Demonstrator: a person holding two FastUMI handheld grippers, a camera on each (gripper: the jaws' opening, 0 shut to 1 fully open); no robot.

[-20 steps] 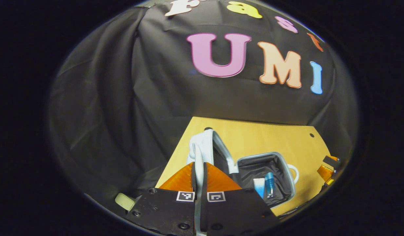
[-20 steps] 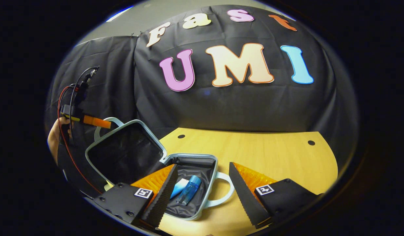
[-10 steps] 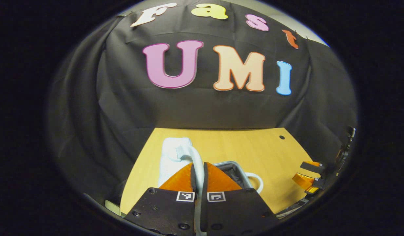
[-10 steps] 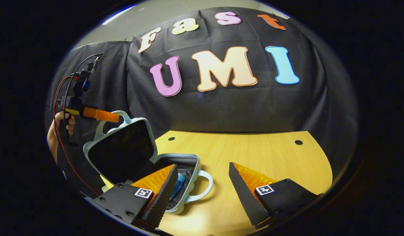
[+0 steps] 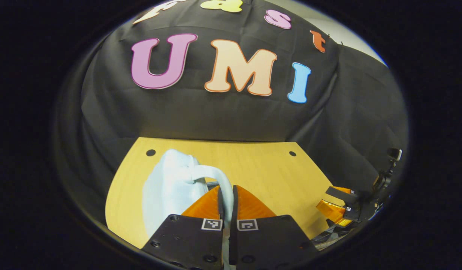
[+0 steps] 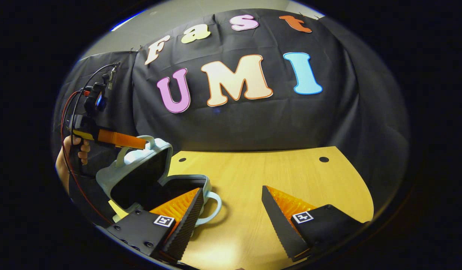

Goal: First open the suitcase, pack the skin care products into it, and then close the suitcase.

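Suitcase (image 6: 141,176), pale and hard-shelled, sits at the left near part of the wooden counter (image 6: 275,172), its lid (image 6: 135,170) tilted partly down over the dark-lined base (image 6: 186,183); the base's own handle (image 6: 212,204) sticks out to the right. In the left gripper view the lid's white back (image 5: 171,180) rises just ahead of the left claw (image 5: 227,198), whose fingers are pressed together on the lid handle (image 5: 216,176) running between them. In the right gripper view a hand (image 6: 71,153) at far left holds that claw. The right claw (image 6: 231,217) hangs with its fingers wide apart, gripping nothing, its left finger (image 6: 182,213) overlapping the base's near rim. Two small holes (image 6: 323,159) mark the counter's far edge.
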